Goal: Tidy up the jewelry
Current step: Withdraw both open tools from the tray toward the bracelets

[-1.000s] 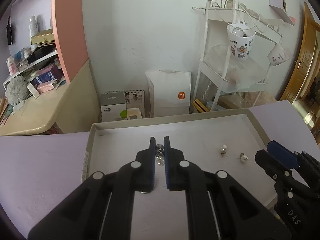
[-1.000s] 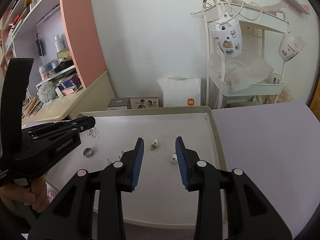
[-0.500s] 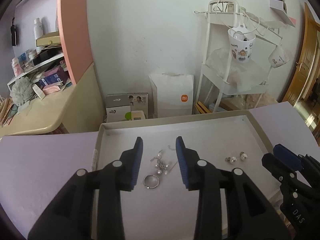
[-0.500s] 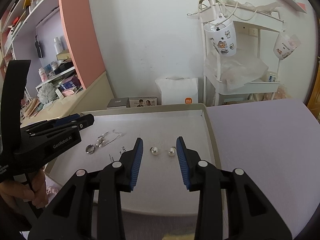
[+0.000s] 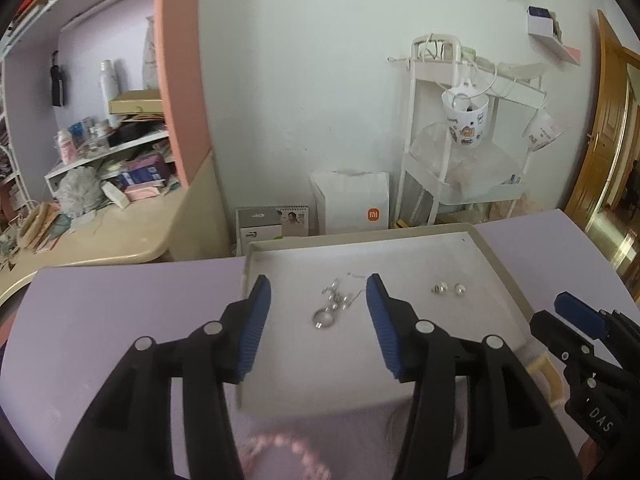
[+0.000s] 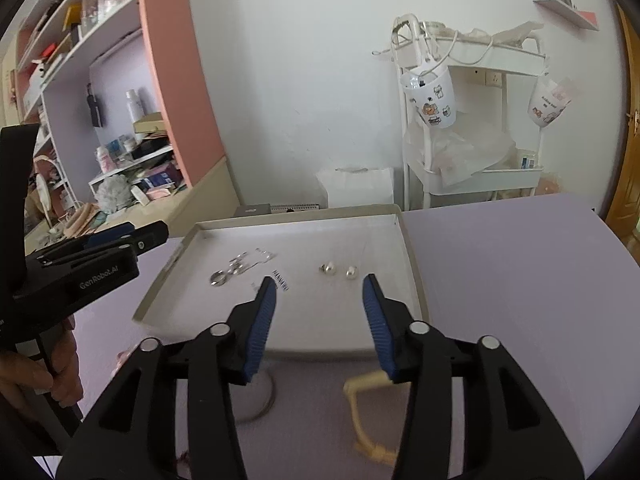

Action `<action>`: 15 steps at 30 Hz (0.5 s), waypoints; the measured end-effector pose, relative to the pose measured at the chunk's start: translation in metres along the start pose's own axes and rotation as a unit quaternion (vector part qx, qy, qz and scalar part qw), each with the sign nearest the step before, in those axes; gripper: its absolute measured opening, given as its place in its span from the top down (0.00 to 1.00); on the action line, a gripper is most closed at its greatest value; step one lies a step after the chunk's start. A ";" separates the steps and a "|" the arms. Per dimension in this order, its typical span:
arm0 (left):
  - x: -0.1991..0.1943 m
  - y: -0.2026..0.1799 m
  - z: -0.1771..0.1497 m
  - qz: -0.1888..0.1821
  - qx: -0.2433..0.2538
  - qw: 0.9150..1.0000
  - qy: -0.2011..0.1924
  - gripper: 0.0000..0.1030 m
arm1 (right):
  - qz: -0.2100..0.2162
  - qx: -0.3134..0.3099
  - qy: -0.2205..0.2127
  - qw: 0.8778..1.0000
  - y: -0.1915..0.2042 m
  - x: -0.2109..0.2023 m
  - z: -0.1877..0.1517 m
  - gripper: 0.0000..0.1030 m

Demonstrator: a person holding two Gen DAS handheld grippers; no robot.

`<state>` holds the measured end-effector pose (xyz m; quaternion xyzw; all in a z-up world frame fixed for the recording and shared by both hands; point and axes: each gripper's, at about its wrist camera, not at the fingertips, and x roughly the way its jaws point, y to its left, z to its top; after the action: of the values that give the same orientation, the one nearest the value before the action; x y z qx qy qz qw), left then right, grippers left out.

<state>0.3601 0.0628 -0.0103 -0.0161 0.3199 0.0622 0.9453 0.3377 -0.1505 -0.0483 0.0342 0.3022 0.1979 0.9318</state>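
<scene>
both tools are spread wide and carry nothing: the left gripper (image 5: 318,292) hangs above the near-left part of the tray (image 5: 486,246), the right gripper (image 6: 319,294) above its near edge, and neither touches any jewelry. on the tray floor the silver ring (image 5: 322,319) lies touching a small tangle of drop earrings (image 5: 339,298) on thin hooks, while the two pearl studs (image 6: 339,271) sit side by side, well apart from that cluster and toward the right wall. more pieces wait off the tray on the purple table (image 6: 520,280): a pink bead bracelet (image 5: 288,454), blurred at the bottom of the left view, a thin wire bangle (image 6: 266,398) and a cream-coloured piece (image 6: 370,416) whose kind i cannot tell. the likely step is fetching one of these near items, so the sensible way is to come straight down over a single piece, line the pads across its narrowest part, and close only once both pads flank it. the bangle and bracelet should be pinched on the rim rather than scooped, since a flat hoop tends to skate on a smooth top. lift clear of the tray wall before moving over, and set the piece in bare floor away from the hooks, which would snag easily.
</scene>
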 end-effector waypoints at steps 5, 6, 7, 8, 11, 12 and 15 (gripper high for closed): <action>-0.042 0.011 -0.023 0.009 -0.008 1.000 -0.014 0.44 | -0.001 -0.008 -0.006 1.000 0.002 -0.032 -0.024 0.50; -0.052 0.013 -0.030 0.013 -0.009 1.000 -0.017 0.42 | -0.001 -0.009 -0.005 1.000 0.002 -0.039 -0.030 0.50; -0.062 0.015 -0.037 0.018 -0.009 1.000 -0.020 0.40 | -0.002 -0.009 -0.003 1.000 0.001 -0.045 -0.037 0.50; -0.070 0.017 -0.043 0.022 -0.008 0.999 -0.022 0.39 | -0.002 -0.009 -0.001 1.000 -0.001 -0.051 -0.043 0.50; -0.097 0.023 -0.066 0.034 -0.015 0.999 -0.025 0.35 | -0.005 -0.005 0.007 1.000 -0.005 -0.068 -0.063 0.49; -0.106 0.025 -0.074 0.039 -0.019 0.999 -0.024 0.31 | -0.007 -0.002 0.010 1.000 -0.008 -0.074 -0.071 0.48; -0.129 0.029 -0.100 0.053 -0.026 0.998 -0.021 0.25 | -0.012 -0.002 0.020 1.000 -0.012 -0.086 -0.089 0.45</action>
<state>0.1944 0.0702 -0.0115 -0.0223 0.2985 0.1212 0.9464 0.2266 -0.1998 -0.0754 0.0247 0.3210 0.1878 0.9279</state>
